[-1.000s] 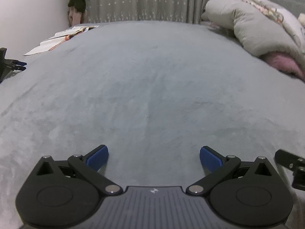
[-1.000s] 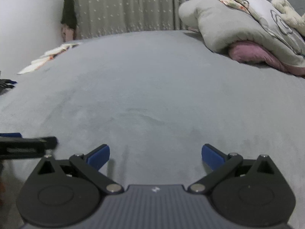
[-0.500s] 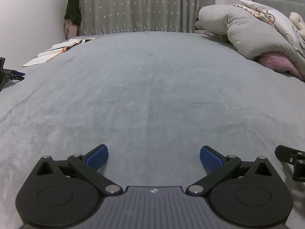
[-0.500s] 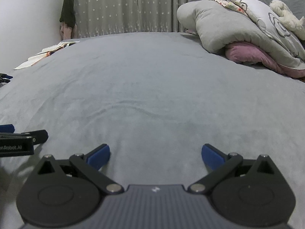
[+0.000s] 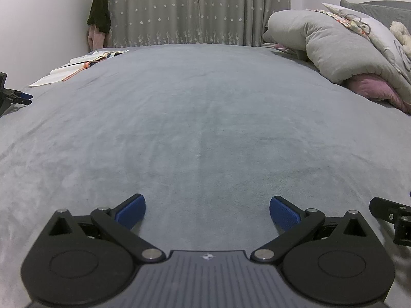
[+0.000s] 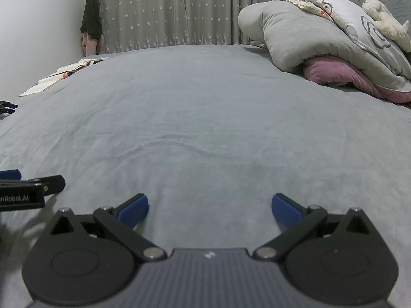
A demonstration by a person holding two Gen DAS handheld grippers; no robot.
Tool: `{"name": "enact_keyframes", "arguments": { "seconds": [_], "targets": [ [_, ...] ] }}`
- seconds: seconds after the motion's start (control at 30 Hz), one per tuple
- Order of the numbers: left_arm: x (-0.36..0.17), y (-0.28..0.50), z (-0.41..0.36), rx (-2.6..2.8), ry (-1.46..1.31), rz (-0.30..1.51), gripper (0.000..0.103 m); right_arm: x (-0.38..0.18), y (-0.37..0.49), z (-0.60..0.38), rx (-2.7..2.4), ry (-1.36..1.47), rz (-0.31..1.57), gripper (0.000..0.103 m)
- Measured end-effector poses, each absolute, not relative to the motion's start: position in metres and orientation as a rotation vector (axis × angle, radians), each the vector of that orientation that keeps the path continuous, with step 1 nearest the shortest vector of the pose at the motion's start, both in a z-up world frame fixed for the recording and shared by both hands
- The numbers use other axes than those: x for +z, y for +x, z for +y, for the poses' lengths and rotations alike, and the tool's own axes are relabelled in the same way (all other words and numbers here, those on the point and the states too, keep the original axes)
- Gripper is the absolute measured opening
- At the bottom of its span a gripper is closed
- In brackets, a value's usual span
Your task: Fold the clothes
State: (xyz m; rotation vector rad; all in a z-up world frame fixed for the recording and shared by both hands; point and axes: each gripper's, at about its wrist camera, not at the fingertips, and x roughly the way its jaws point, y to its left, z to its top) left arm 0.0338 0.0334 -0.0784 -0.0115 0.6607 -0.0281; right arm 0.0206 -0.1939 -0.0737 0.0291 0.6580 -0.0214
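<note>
Both tongs agape; right tongs edge-cropped.

Surface: a bed covered by a grey, soft-napped blanket, spread nearly flat with a few shallow creases.
Far left of the bed: an open book lies flat on the blanket near the edge, pages up.
Far right of the bed: a rolled grey duvet lies on the blanket, with a pink blanket tucked under it and a patterned pillow on top.
On the pillow: a cream plush toy.
</note>
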Motion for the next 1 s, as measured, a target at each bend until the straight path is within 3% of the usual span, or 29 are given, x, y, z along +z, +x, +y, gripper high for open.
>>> {"name": "enact_keyframes", "arguments": {
  "seconds": [1.0],
  "targets": [
    [-0.0785,0.0328,0.0339,-0.026,-0.006,0.660,0.103,-0.0745,0.0218,-0.1959,-0.020,0.027,0.657,0.103]
  ]
}}
